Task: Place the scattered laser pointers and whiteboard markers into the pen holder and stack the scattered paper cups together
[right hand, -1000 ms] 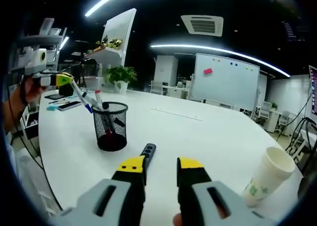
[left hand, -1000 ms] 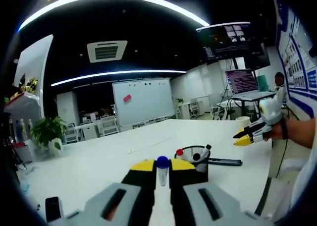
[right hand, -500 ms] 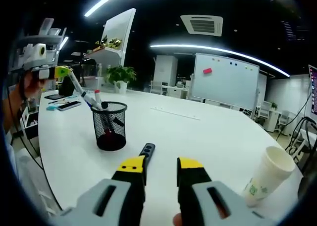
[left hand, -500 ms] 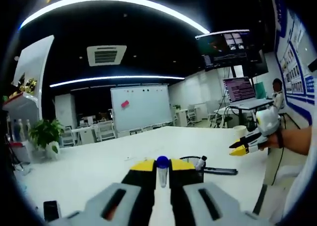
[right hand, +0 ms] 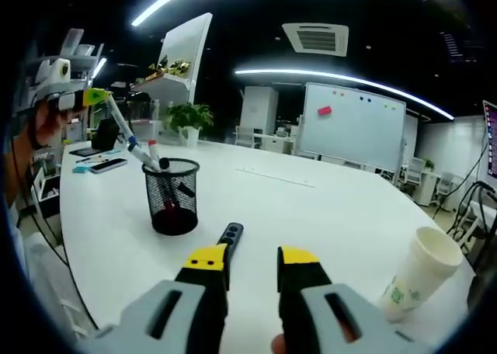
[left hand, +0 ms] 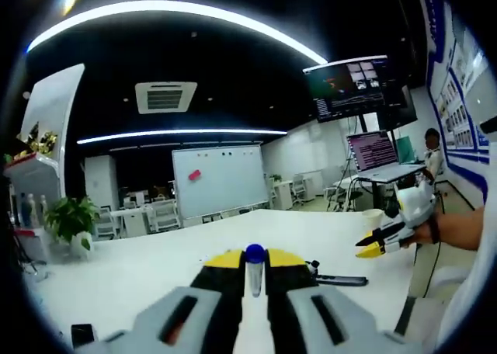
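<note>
In the left gripper view my left gripper is shut on a white whiteboard marker with a blue cap. The right gripper view shows that left gripper at upper left, holding the marker slanted just above and left of the black mesh pen holder, which has several markers in it. My right gripper is open over the table with nothing between its fingers, and it also appears in the left gripper view. A black laser pointer lies just ahead of it. A paper cup stands at the right.
The white table runs far back to a whiteboard. Phones lie near its left edge, and a potted plant stands behind. The laser pointer also lies right of my left jaws. A laptop is at the far right.
My left gripper has lifted the marker and tipped it more upright above the holder. The left gripper view has tilted up, so the holder has sunk behind its jaws. The right gripper has stayed put.
</note>
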`<state>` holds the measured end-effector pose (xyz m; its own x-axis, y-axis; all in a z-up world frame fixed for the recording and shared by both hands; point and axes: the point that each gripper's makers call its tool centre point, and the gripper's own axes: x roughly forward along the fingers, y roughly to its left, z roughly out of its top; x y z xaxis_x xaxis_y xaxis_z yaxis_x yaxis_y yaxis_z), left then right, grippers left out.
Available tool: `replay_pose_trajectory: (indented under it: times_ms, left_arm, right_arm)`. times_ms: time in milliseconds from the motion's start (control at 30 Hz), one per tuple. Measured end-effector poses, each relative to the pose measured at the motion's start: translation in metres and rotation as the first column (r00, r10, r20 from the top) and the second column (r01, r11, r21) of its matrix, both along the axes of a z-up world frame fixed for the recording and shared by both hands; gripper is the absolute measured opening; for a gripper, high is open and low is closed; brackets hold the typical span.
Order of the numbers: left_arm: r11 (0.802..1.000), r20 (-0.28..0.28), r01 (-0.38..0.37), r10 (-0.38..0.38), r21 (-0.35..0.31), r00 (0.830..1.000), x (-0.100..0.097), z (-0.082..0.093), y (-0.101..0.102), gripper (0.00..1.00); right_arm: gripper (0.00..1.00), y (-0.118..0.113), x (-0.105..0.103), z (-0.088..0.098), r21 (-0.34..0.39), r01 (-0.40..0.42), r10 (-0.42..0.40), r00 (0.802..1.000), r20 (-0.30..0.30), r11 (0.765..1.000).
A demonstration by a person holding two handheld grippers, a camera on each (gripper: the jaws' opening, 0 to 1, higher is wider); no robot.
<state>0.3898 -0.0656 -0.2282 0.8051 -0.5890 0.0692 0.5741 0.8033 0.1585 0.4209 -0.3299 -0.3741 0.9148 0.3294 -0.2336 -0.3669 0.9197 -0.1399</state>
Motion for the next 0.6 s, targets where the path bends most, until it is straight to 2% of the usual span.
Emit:
replay_pose_trajectory:
  times_ms: [600]
  left_arm:
    - [1.0,0.017,0.01,-0.01,0.0,1.0,0.0,0.0039,-0.0047,0.11]
  right_arm:
    - [0.24,-0.0035,-0.0009,-0.0015,0.003,0.006,-0.006,1.0,-0.002,1.0]
